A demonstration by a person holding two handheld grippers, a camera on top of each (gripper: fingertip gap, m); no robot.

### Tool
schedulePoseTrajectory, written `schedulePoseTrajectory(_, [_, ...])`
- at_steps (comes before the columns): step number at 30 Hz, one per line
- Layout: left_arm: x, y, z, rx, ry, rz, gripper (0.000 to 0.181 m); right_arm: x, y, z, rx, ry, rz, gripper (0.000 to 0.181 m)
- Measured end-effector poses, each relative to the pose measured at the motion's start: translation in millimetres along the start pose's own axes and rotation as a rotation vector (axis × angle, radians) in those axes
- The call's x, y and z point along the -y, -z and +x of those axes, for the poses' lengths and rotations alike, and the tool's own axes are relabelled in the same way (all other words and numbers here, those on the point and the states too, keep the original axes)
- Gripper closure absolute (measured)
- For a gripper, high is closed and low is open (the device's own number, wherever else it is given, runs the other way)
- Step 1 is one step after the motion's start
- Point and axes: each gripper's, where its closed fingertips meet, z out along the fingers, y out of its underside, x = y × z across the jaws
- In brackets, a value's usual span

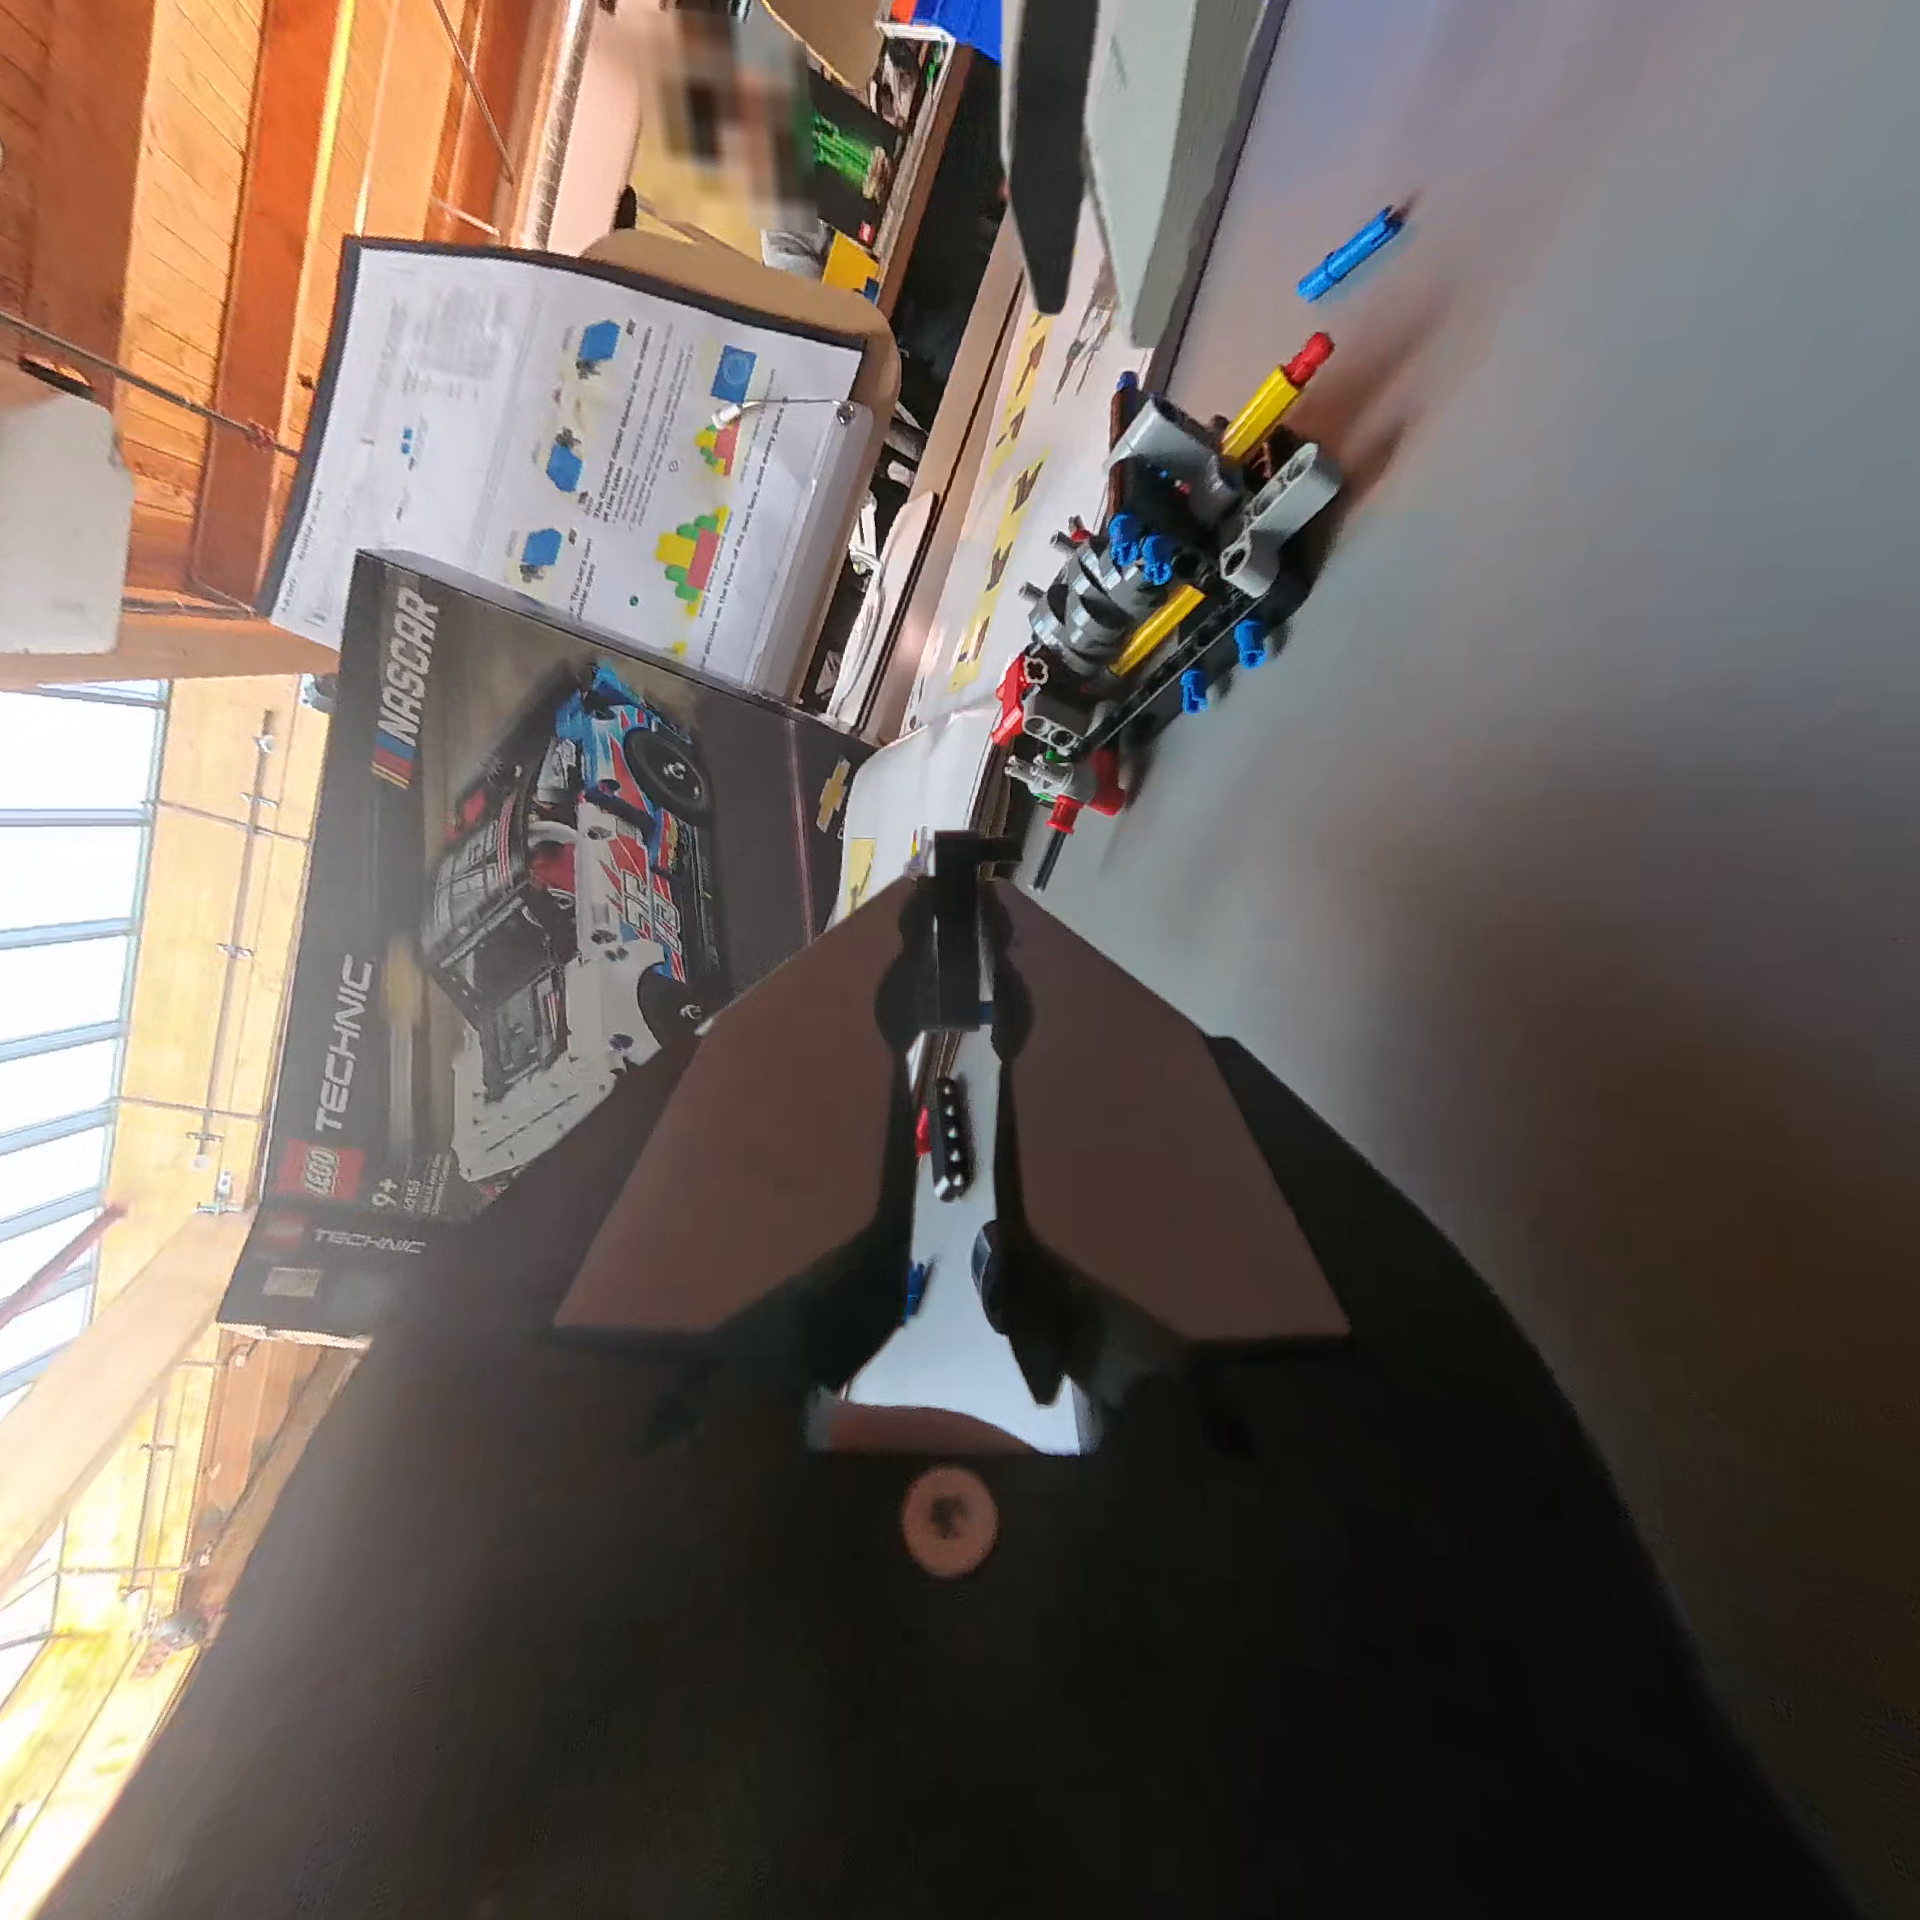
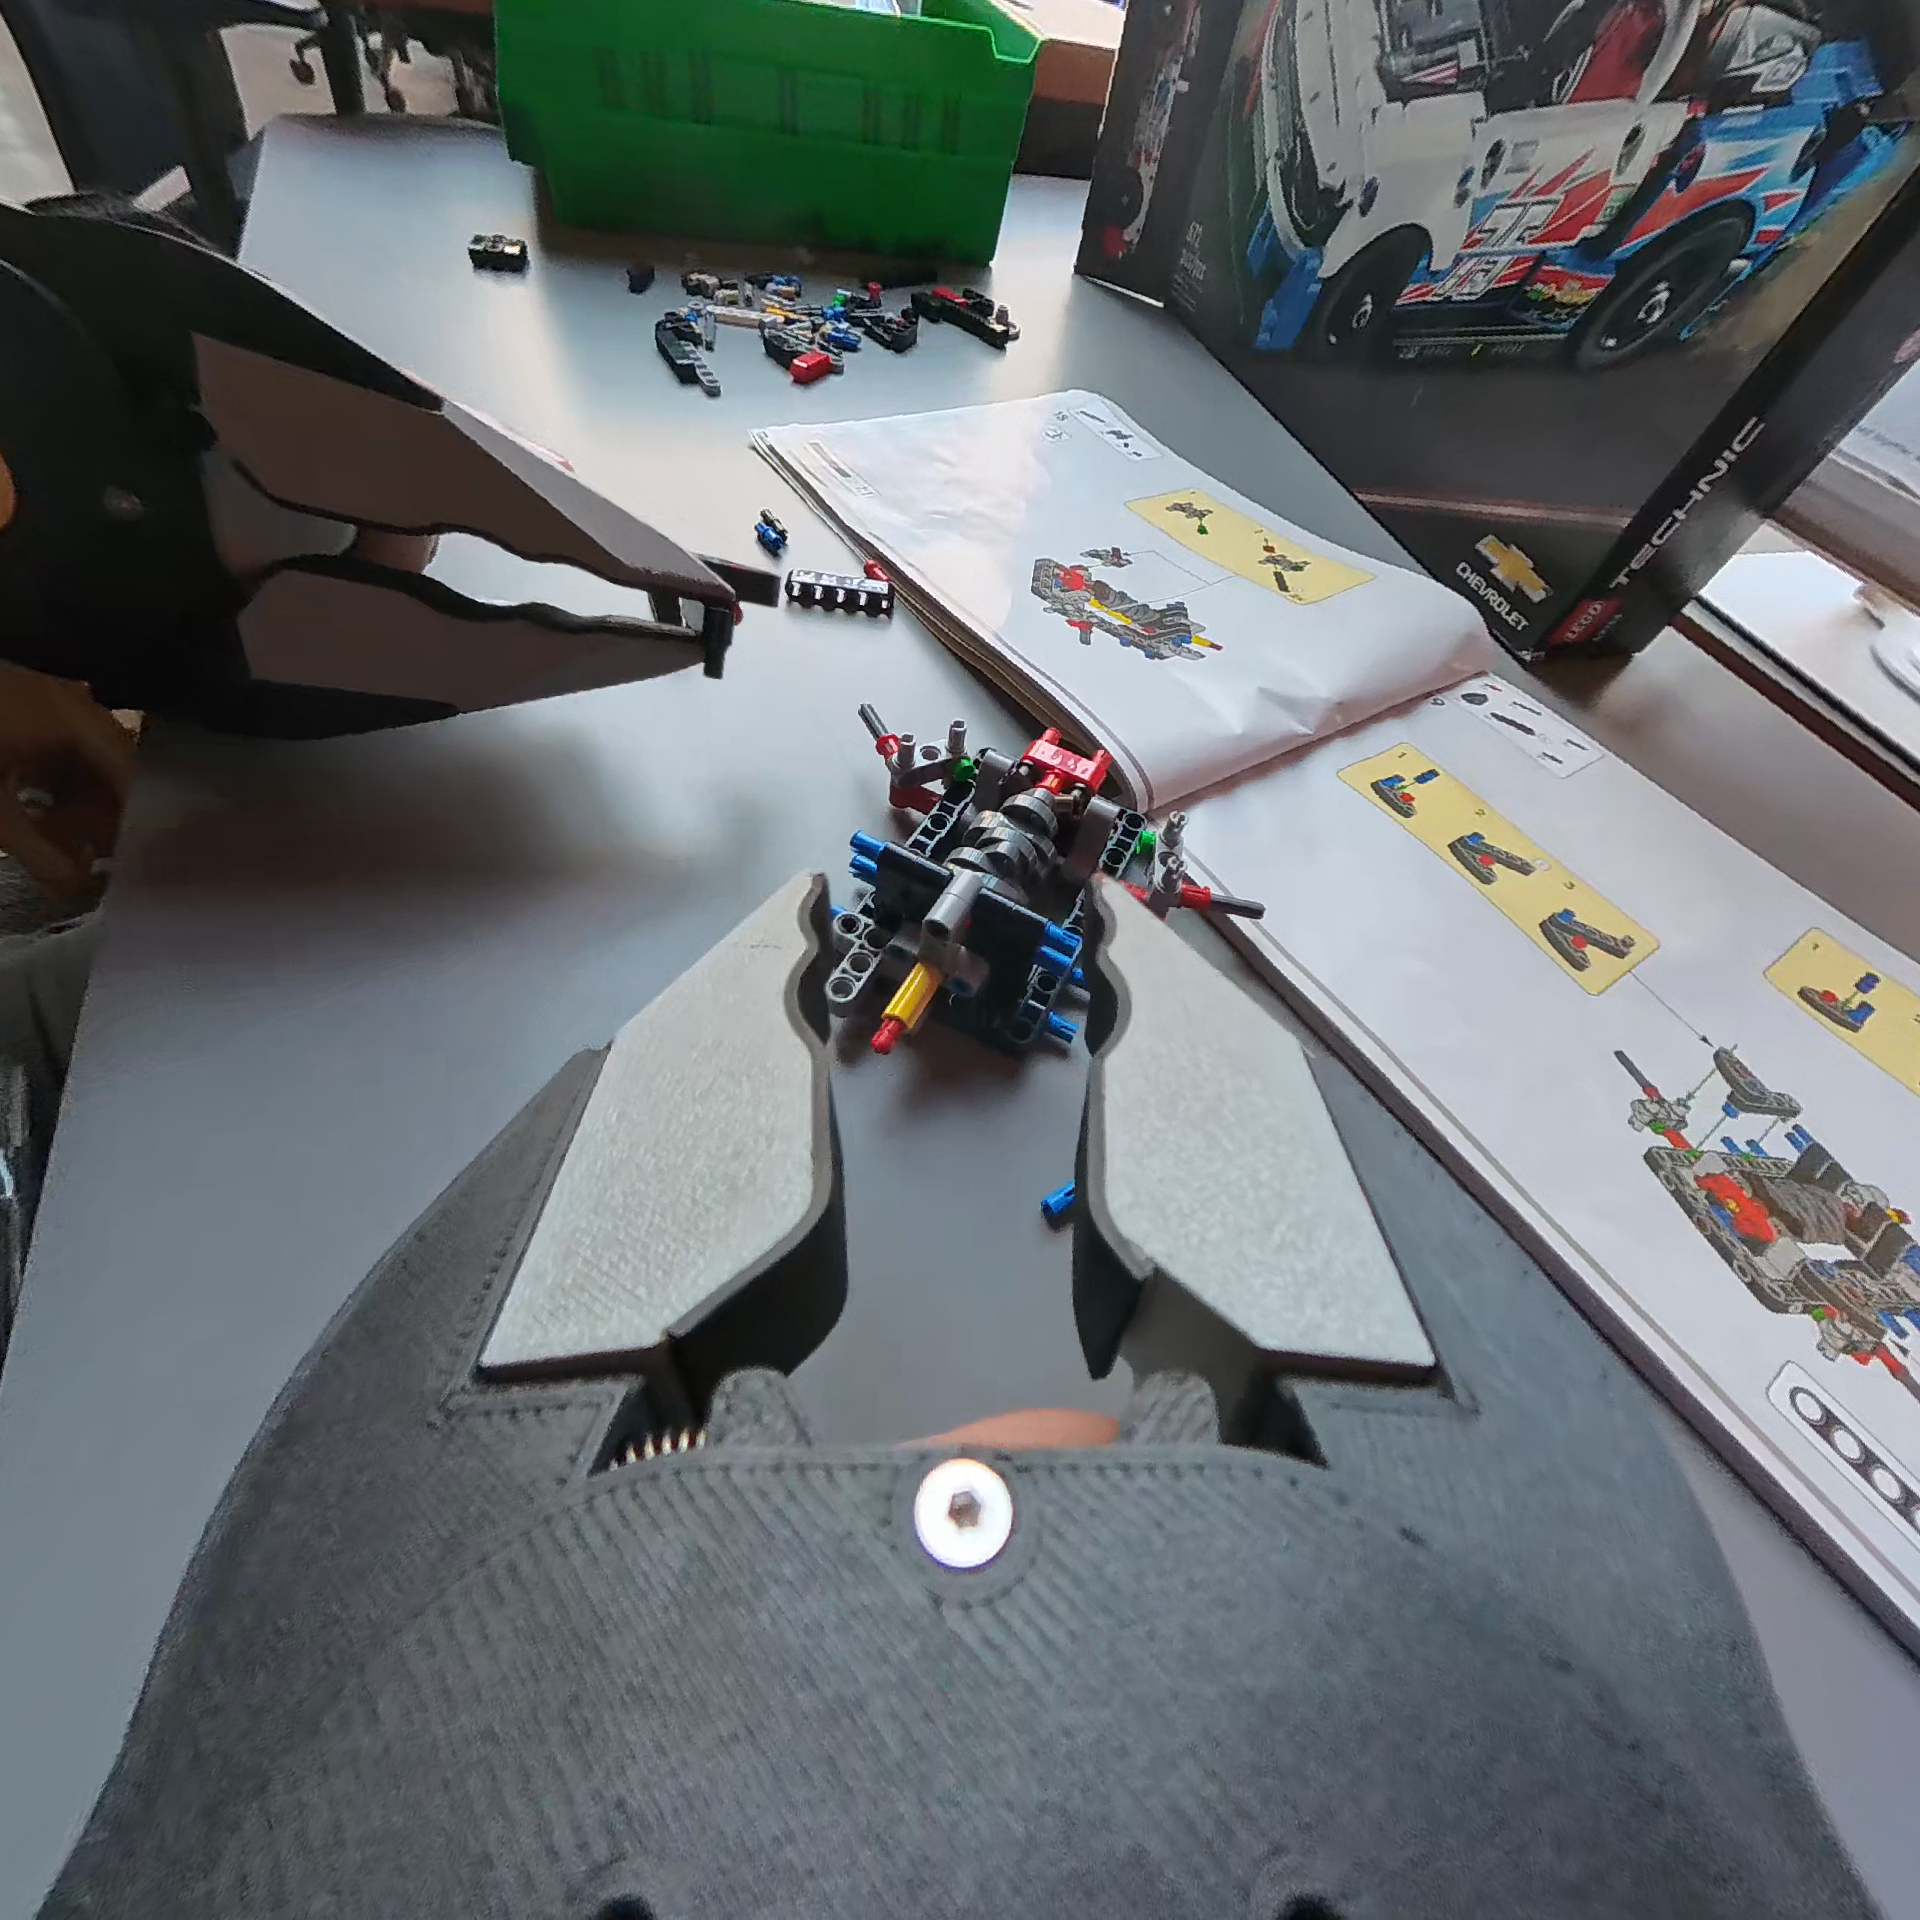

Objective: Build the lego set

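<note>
Jaws of the right gripper (image 2: 956,914) stand wide apart, flanking the near end of the half-built lego chassis (image 2: 997,883) on the grey desk (image 2: 364,935); the left gripper (image 2: 727,613) has its jaws pinched on a small black lego piece (image 2: 743,582) held above the desk. Largest nearby, the set's box (image 2: 1507,260) stands upright behind the open instruction booklet (image 2: 1143,582). The chassis is a black beam frame with grey gear drums, a yellow axle, and blue and red pins. Loose pieces (image 2: 810,322) lie before a green bin (image 2: 758,114).
</note>
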Motion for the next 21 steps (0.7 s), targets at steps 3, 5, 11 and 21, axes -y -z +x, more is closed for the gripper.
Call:
schedulePoseTrajectory(3, [-3.0,-1.4,3.3,-0.014,-0.012,-0.017,0.177,-2.3,-1.4,-1.7,0.006,0.006,-0.018,0.135])
schedulePoseTrajectory(5, [-7.3,-2.7,1.4,-0.015,-0.016,-0.035,0.176,-5.6,-2.7,-2.8,0.013,0.009,-0.042,0.133])
schedulePoseTrajectory(11, [-25.4,-7.8,-8.6,-0.051,0.078,-0.103,0.177,-17.0,1.0,1.6,0.048,0.006,-0.096,0.131])
schedulePoseTrajectory(21, [-31.7,-23.8,-5.2,-0.165,0.168,-0.121,0.177,-25.6,-2.6,-4.1,0.108,-0.006,-0.157,0.130])
